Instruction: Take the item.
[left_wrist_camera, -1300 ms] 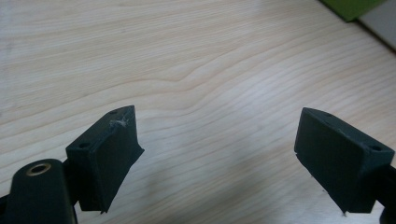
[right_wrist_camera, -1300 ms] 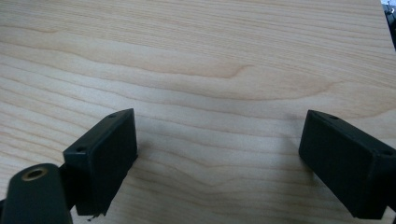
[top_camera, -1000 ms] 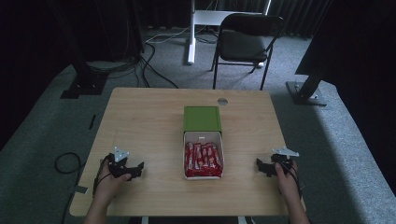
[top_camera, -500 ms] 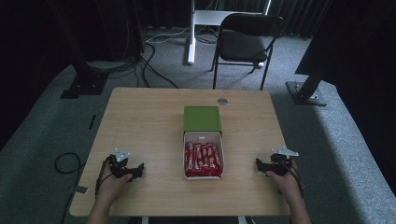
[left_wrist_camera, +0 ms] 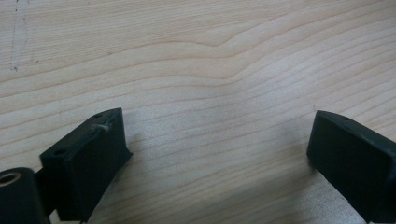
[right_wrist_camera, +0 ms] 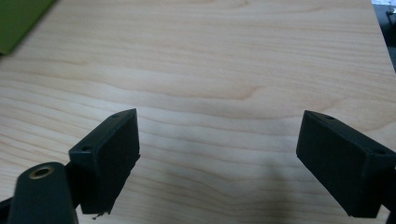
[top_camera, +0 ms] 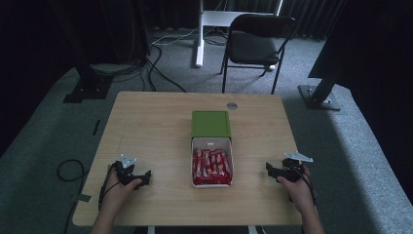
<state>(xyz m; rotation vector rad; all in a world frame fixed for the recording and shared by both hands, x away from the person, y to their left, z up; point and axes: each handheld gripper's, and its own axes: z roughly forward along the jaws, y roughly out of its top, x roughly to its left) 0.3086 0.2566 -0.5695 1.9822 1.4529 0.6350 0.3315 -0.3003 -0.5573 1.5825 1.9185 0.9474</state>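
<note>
A white box [top_camera: 232,161] packed with several red-wrapped bars [top_camera: 211,167] lies at the table's middle, near the front. Its green lid [top_camera: 210,124] lies just behind it, touching its far end. My left gripper [top_camera: 145,178] rests low over the wood at the front left, pointing toward the box. Its jaws have just been opening and now stand wide apart [left_wrist_camera: 219,140] with only bare wood between them. My right gripper [top_camera: 270,169] rests at the front right, also pointing at the box, open [right_wrist_camera: 219,144] and empty. A corner of the green lid [right_wrist_camera: 18,16] shows in the right gripper view.
The light wooden table [top_camera: 156,126] has a small round grommet [top_camera: 232,105] near its far edge. Behind the table stand a black folding chair [top_camera: 258,46] and a white desk leg [top_camera: 199,34]. Cables [top_camera: 160,73] run across the grey carpet.
</note>
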